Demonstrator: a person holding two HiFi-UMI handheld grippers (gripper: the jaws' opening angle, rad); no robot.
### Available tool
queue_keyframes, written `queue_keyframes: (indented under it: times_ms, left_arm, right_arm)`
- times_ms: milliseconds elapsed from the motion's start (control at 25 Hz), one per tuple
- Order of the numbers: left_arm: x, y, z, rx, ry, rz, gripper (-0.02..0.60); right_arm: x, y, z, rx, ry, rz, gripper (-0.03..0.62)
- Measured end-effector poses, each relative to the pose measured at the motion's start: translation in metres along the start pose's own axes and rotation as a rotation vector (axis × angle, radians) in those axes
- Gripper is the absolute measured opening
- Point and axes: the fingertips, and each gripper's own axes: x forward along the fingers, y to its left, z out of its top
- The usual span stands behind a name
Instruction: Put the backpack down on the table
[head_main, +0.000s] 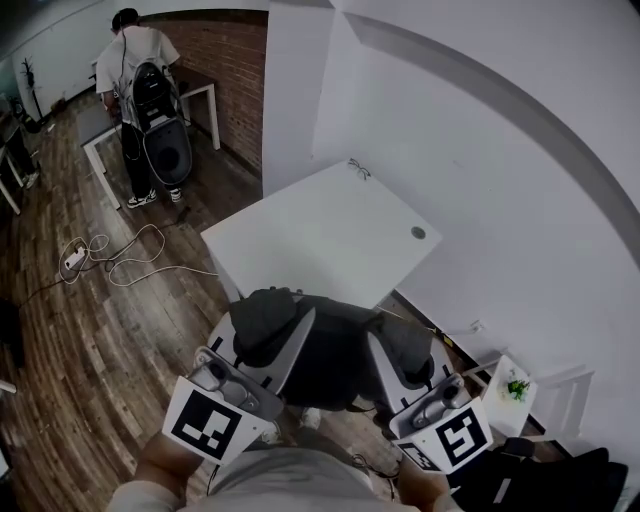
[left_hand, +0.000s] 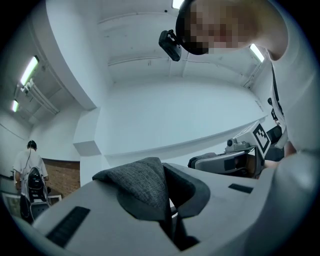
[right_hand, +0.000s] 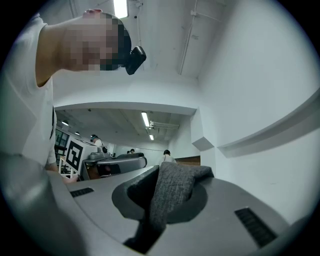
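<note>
The left gripper (left_hand: 169, 202) is clamped on a fold of the dark grey backpack (head_main: 335, 365), its jaws almost together. The backpack hangs between the two grippers, at the near edge of the white desk (head_main: 320, 225). The right gripper (right_hand: 155, 210) pinches another fold of it.
</note>
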Motion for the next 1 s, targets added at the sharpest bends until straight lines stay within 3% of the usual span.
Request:
queue_keyframes:
  times_ms: [280,1000]
  left_arm:
    - [0.032,0.031,-0.002,0.033,-0.029,0.019,0.026]
    - [0.09,0.101,-0.023,-0.007,-0.035,0.034,0.026]
  right_arm:
    - [0.032,-0.031,0.001,-0.002,-0.021,-0.029,0.054]
    - [0.109,-0.098,-0.016,-0.004,-0.019,-0.048,0.054]
